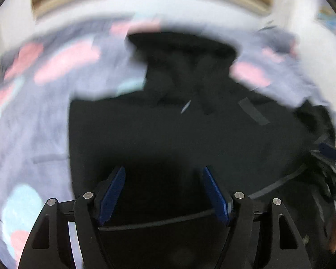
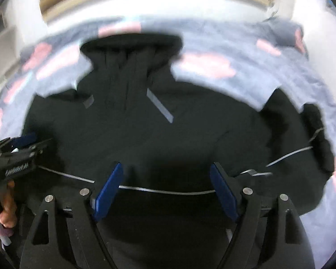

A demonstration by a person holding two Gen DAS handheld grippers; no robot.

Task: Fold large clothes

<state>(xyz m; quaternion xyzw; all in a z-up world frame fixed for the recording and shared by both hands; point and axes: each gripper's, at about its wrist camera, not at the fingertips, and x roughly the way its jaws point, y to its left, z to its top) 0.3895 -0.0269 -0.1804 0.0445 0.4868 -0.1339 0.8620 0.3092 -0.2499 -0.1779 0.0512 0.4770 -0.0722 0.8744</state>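
A grey-blue bedspread with pink and pale-blue blotches (image 2: 212,44) covers the bed. On it lies a large black hooded jacket with grey reflective strips (image 2: 145,130), spread flat, hood at the far end. Left gripper (image 1: 163,192): blue pads wide apart, nothing between, above the jacket. Right gripper (image 2: 165,192): jaws wide apart, empty, over the hem's thin pale cord (image 2: 168,191).

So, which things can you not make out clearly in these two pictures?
- Jacket lower hem: both views, cut off behind the hand-held gripper bodies.
- Bedspread pattern: both views, motion blur.
- Jacket's right sleeve end: right wrist view, too dark and near the fisheye edge.
- Left hand-held gripper: right wrist view, blurred.
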